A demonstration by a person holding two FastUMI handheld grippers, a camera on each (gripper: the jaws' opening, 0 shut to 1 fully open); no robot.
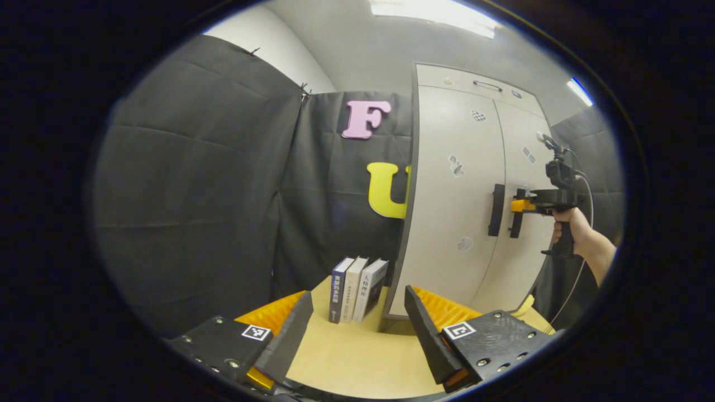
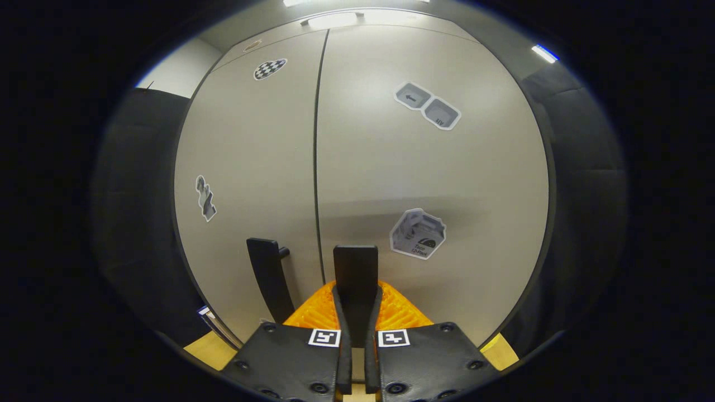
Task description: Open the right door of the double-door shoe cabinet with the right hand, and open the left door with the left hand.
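Left gripper view far, oblique to cabinet (image 1: 458, 184), right gripper view close, facing doors, both sharing handles.

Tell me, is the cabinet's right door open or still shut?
Shut. The right door lies flush with the left door, only a thin seam between them, while the right gripper is clamped on its handle.

No plain word or number can be read. The three books (image 1: 357, 287) bear characters on their spines, too small to make out, and the grey box sticker (image 2: 418, 233) on the right door (image 2: 447, 178) carries blurred print. The square tags (image 1: 256, 333) at the bottom of both views (image 2: 324, 337) hold black-and-white code patterns, no letters.
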